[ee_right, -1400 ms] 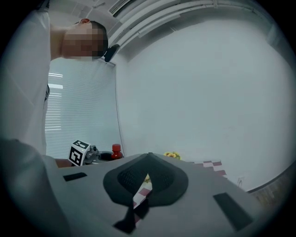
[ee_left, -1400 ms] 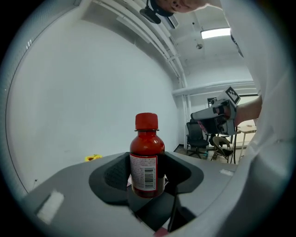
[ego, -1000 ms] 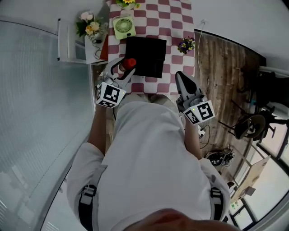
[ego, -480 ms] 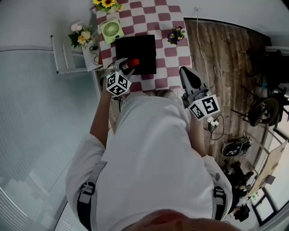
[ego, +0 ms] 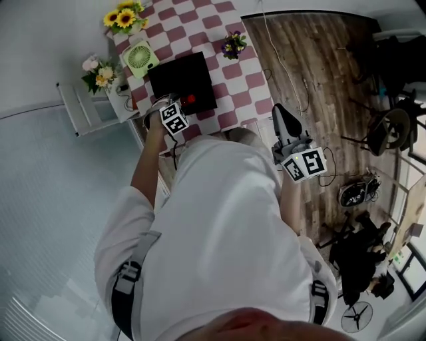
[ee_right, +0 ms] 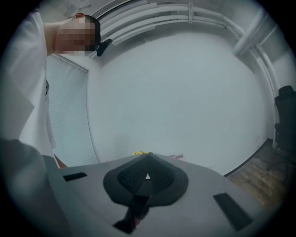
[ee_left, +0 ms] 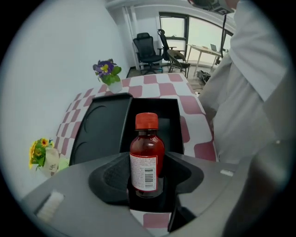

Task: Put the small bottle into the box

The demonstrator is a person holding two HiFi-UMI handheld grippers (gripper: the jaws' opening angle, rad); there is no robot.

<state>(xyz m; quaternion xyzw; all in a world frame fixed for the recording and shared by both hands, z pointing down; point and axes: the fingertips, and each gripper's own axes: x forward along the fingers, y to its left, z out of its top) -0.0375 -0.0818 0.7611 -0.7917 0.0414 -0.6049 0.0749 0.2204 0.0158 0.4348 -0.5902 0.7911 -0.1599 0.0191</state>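
A small bottle (ee_left: 147, 159) of dark red liquid, with a red cap and a white label, stands upright between the pads of my left gripper (ee_left: 147, 179), which is shut on it. Straight beyond it lies the open black box (ee_left: 172, 124), its lid (ee_left: 99, 132) folded out to the left. In the head view the left gripper (ego: 186, 104) holds the bottle's red cap (ego: 192, 99) over the near part of the box (ego: 174, 76). My right gripper (ego: 285, 118) hangs off the table's right side, shut and empty. In its own view the right gripper (ee_right: 147, 161) points at a white wall.
The table (ego: 234, 74) has a red and white checked cloth. A green fan (ego: 140, 58) and sunflowers (ego: 124, 16) stand at its far left, purple flowers (ego: 233, 45) at its right edge. A white shelf with flowers (ego: 98, 72) stands left of the table. Wooden floor (ego: 313, 60) lies to the right.
My left gripper has carried the bottle forward from the box's left edge to above the box. The head view has swung round. The right gripper has stayed beside the table.
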